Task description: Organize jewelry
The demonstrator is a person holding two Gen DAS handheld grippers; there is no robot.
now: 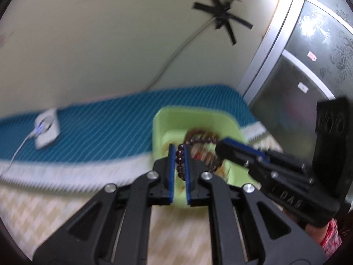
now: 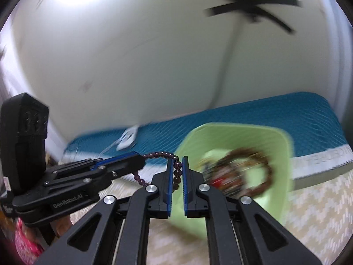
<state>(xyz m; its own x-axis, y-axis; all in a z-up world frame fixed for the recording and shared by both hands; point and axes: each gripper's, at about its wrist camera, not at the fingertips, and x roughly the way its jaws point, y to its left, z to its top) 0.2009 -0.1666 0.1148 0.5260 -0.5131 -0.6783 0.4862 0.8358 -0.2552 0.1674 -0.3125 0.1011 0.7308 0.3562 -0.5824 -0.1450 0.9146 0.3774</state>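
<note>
A dark purple bead bracelet (image 1: 179, 156) is stretched between both grippers above a light green bowl (image 1: 163, 119). My left gripper (image 1: 179, 149) is shut on one side of the bracelet. My right gripper (image 2: 179, 160) is shut on the other side of the bracelet (image 2: 176, 170), and in the left wrist view it (image 1: 222, 146) comes in from the right. The bowl (image 2: 242, 132) holds a brown bead bracelet (image 2: 262, 170) and other blurred jewelry (image 2: 218, 176). In the right wrist view my left gripper (image 2: 141, 159) reaches in from the left.
The bowl sits on a cream patterned cloth (image 1: 33, 209) next to a teal striped mat (image 1: 99, 121). A white device with a cable (image 1: 47, 128) lies on the mat. A wall (image 1: 99, 33) is behind, a dark cabinet door (image 1: 308, 66) at right.
</note>
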